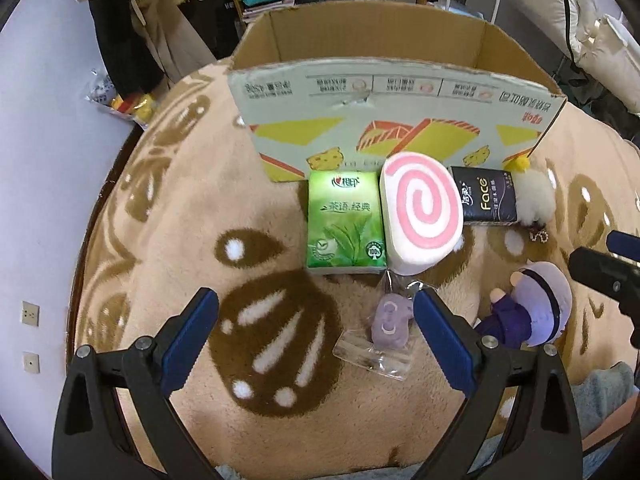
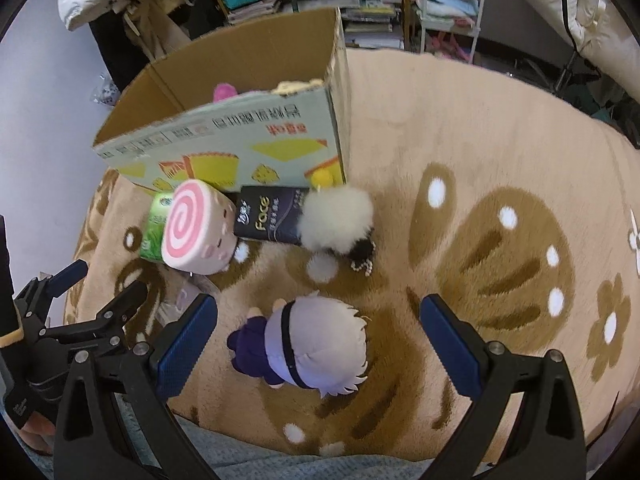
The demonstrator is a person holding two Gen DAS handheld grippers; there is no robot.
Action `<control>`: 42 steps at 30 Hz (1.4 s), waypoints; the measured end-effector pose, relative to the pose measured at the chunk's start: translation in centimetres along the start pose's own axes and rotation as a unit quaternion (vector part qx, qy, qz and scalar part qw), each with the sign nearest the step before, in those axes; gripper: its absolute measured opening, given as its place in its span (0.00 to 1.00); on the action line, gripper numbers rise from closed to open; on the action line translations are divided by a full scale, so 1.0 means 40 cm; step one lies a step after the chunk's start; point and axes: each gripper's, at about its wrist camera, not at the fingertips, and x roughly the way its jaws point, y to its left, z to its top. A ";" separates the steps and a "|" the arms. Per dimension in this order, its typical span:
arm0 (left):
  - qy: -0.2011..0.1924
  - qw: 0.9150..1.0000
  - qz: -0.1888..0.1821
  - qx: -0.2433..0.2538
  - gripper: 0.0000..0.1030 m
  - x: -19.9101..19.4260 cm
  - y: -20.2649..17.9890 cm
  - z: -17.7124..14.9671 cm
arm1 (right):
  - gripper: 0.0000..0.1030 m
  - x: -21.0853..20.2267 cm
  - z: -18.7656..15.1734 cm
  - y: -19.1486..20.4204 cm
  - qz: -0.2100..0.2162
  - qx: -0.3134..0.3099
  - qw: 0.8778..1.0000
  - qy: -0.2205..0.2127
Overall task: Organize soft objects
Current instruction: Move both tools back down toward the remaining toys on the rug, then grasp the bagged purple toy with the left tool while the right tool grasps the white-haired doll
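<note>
Both tongs wide and empty; pink plush (image 2: 224,91) inside cardboard box (image 2: 256,136), right view only.

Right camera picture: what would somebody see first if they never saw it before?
Probably the plush doll with the pale lilac hair, lying on the tan blanket between the open right gripper fingers. Behind it, a pink swirl cushion and a fluffy white toy sit in front of the open cardboard box.
</note>
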 end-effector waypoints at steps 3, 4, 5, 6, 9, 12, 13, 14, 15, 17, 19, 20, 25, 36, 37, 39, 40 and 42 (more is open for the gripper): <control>0.004 1.000 -0.006 0.004 0.94 0.012 -0.009 0.002 | 1.00 0.015 0.000 -0.009 0.019 0.013 1.000 0.016; 0.006 1.000 -0.009 0.004 0.94 0.017 -0.012 0.003 | 1.00 0.020 -0.001 -0.012 0.022 0.018 0.999 0.022; 0.010 1.000 -0.011 0.006 0.94 0.024 -0.016 0.003 | 1.00 0.025 -0.002 -0.013 0.021 0.019 0.999 0.026; 0.013 1.000 -0.011 0.007 0.94 0.031 -0.020 0.002 | 1.00 0.030 -0.003 -0.014 0.018 0.019 0.999 0.029; 0.022 1.000 -0.013 0.012 0.94 0.054 -0.020 0.001 | 1.00 0.044 -0.008 -0.011 0.008 0.019 0.999 0.037; 0.033 0.999 -0.016 0.019 0.94 0.071 -0.027 -0.002 | 1.00 0.061 -0.009 -0.007 0.002 0.018 0.999 0.046; 0.036 0.999 -0.018 0.020 0.94 0.079 -0.030 -0.003 | 0.99 0.069 -0.009 -0.006 -0.001 0.017 0.999 0.051; 0.039 0.999 -0.018 0.021 0.94 0.084 -0.031 -0.003 | 0.98 0.076 -0.010 -0.002 -0.002 0.016 0.998 0.055; 0.042 0.999 -0.017 0.023 0.94 0.090 -0.036 -0.005 | 0.98 0.082 -0.012 0.000 -0.003 0.015 0.998 0.059; 0.047 0.998 -0.019 0.028 0.94 0.102 -0.041 -0.006 | 0.98 0.096 -0.013 0.008 -0.005 0.011 0.998 0.068; 0.053 0.998 -0.023 0.034 0.94 0.112 -0.049 -0.009 | 0.97 0.107 -0.017 0.016 -0.008 0.010 0.997 0.075; 0.055 0.998 -0.025 0.036 0.94 0.114 -0.052 -0.010 | 0.97 0.111 -0.018 0.019 -0.010 0.010 0.997 0.078; 0.066 0.996 -0.031 0.042 0.94 0.136 -0.063 -0.014 | 0.97 0.139 -0.026 0.016 -0.009 0.022 0.994 0.106; 0.094 0.994 -0.036 0.044 0.94 0.190 -0.088 -0.019 | 0.97 0.184 -0.016 0.012 -0.002 0.033 0.991 0.133; 0.095 0.994 -0.038 0.041 0.94 0.195 -0.088 -0.020 | 0.97 0.192 -0.024 0.016 -0.001 0.034 0.990 0.134; 0.095 0.994 -0.042 0.038 0.94 0.203 -0.080 -0.023 | 0.97 0.201 -0.028 0.019 0.004 0.034 0.990 0.136; 0.094 0.994 -0.042 0.038 0.94 0.207 -0.080 -0.024 | 0.95 0.206 -0.028 0.018 0.007 0.032 0.990 0.136; 0.092 0.994 -0.042 0.039 0.94 0.211 -0.080 -0.025 | 0.85 0.212 -0.032 0.027 0.015 0.031 0.990 0.137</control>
